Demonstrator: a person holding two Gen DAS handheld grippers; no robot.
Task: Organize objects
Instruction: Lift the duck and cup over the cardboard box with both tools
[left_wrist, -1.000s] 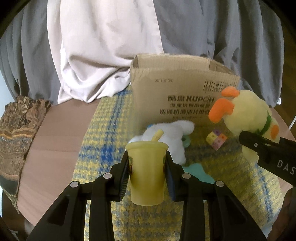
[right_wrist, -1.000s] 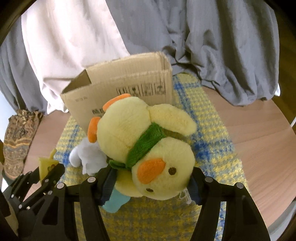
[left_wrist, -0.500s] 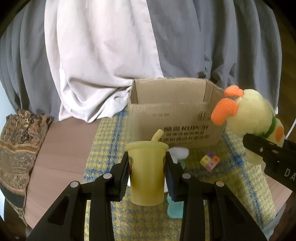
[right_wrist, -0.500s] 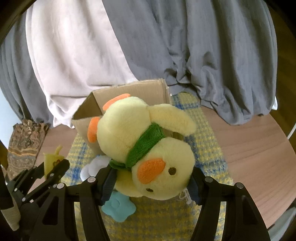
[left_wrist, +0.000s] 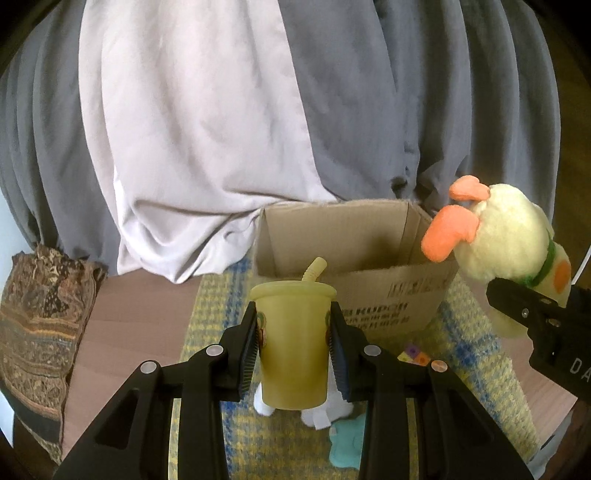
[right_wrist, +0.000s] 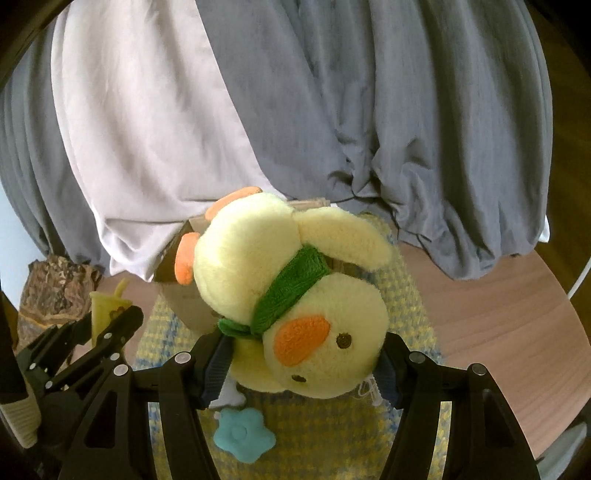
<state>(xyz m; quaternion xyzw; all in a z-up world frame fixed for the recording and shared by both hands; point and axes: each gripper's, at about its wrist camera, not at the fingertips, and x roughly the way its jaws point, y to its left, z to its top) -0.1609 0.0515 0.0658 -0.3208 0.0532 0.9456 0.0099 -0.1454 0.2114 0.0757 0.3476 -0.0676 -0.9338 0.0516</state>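
above the box, l gripper clamps cup, r gripper duck.

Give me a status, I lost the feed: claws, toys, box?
Left claw shut on yellow cup, upright. Right claw shut on plush duck, head down. Open cardboard box ahead, nothing blocking it.

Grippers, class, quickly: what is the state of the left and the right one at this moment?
Left gripper: closed on the yellow cup, held upright.
Right gripper: closed on the yellow plush duck, held off the mat.
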